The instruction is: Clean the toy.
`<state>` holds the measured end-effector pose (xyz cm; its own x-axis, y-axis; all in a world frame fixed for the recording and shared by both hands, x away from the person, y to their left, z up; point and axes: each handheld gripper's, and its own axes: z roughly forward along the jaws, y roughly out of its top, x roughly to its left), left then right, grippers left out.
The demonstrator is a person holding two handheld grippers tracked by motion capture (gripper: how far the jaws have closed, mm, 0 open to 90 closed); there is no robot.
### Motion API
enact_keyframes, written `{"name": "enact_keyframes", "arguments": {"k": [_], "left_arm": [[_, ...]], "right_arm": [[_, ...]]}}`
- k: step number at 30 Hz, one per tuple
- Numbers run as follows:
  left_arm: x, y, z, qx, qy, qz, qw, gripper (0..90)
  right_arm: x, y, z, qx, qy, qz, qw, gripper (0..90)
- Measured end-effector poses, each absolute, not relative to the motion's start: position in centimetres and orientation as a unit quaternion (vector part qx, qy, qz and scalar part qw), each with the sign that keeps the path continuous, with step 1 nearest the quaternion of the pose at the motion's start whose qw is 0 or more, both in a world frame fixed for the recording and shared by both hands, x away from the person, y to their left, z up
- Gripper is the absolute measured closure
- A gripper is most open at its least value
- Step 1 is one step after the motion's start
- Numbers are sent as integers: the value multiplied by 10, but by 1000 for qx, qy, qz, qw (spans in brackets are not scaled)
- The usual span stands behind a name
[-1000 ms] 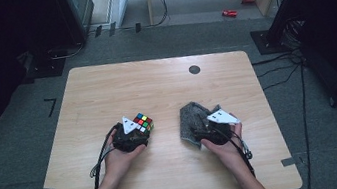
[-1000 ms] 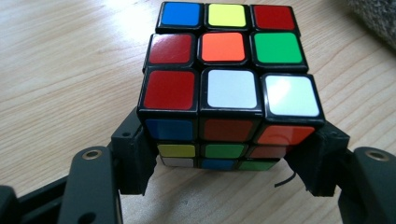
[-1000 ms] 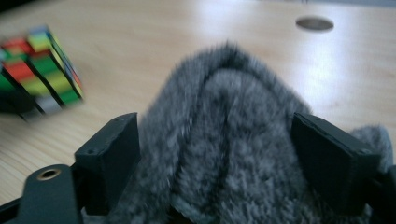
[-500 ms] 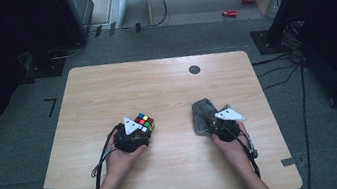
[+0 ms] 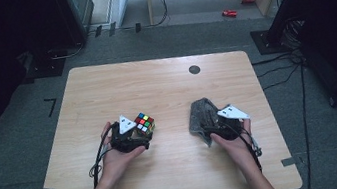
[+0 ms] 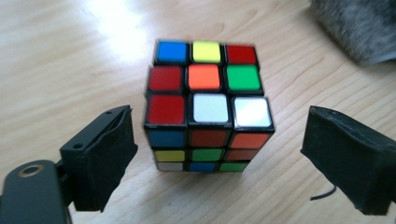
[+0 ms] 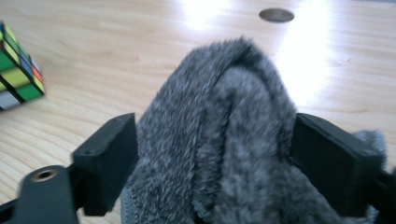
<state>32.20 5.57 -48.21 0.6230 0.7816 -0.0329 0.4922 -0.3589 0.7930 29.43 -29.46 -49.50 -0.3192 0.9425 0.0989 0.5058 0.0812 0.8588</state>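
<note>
L gripper (image 6: 219, 154) open round cube (image 6: 208, 107), R gripper (image 7: 215, 158) wide w/ grey cloth (image 7: 219, 130) between, contact unclear.

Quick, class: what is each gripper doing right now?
Left gripper: open, jaws just opened, standing clear either side of the cube.
Right gripper: jaws just opened around the grey cloth; grip cannot be told.

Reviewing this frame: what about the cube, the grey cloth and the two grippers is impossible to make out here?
- Puzzle cube: its underside and far faces, hidden by its own body in the left gripper view.
- Grey cloth: its lower part, cut off by the bottom edge of the right gripper view; whether the pads press it is unclear.
- Right gripper: jaw tips hidden under the cloth in the high view.
- Left gripper: jaws too small in the high view.
</note>
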Motion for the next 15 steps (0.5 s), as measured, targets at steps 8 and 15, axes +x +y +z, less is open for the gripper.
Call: {"name": "enact_keyframes", "arguments": {"k": [8,15], "left_arm": [[312,70,-469,797,409,175,409,24],[303,98,-467,785,424,168,420,18]], "right_arm": [[294,-312,-479,535,693,414,249,0],[280,-329,-474,530,700,403,259,0]]}}
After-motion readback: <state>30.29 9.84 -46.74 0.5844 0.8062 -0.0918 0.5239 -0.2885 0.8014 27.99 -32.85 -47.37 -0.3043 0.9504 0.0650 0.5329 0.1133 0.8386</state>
